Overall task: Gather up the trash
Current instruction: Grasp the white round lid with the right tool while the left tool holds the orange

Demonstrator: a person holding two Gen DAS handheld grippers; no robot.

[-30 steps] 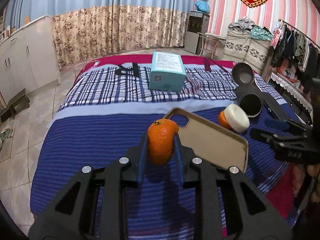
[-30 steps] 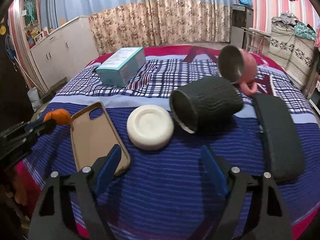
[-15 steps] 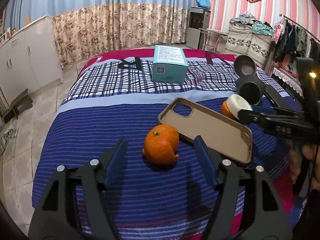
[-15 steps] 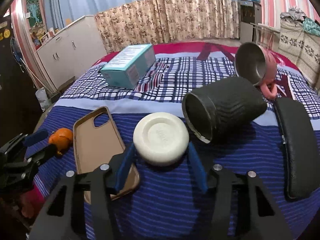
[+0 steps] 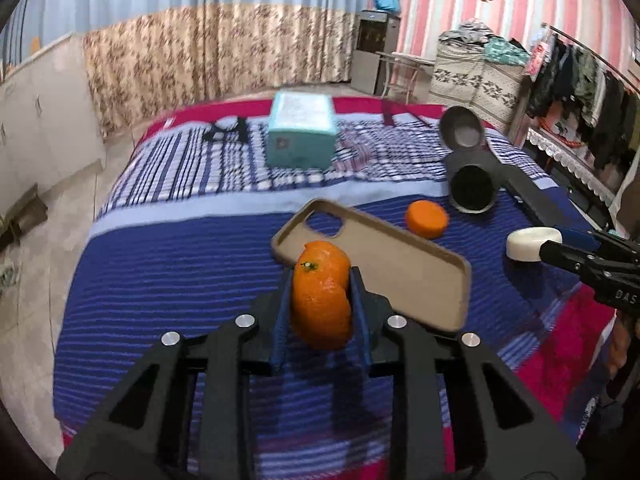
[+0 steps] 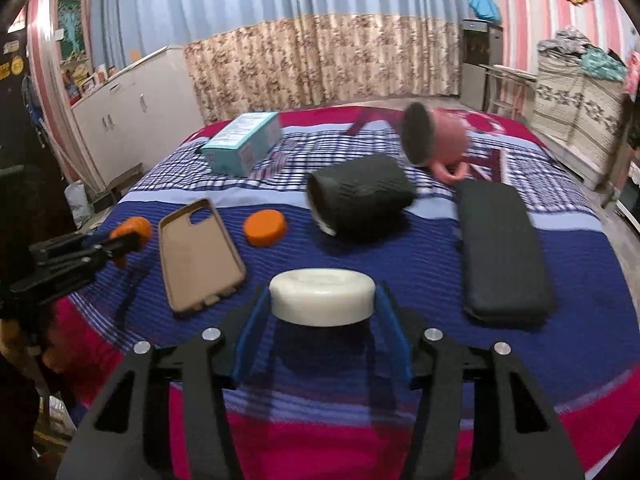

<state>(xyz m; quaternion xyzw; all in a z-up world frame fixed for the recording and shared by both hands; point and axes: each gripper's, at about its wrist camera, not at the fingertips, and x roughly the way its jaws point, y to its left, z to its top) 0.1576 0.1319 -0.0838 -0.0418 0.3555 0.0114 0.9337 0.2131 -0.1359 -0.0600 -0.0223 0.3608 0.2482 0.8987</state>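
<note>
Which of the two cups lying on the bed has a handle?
The pink cup, farther back, has a handle. The black ribbed cup in front has none.

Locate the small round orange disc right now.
The small round orange disc lies flat on the blue striped bedspread, between the tan phone case and the mouth of the tipped black cylindrical cup; neither gripper touches it.

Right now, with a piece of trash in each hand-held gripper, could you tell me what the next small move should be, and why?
Probably lift both clear of the bed and carry them off to wherever trash goes; no bin shows. The left hand-held gripper is closing on the orange peel, and the right hand-held gripper clamps the white lid, already raised, uncovering an orange disc.
</note>
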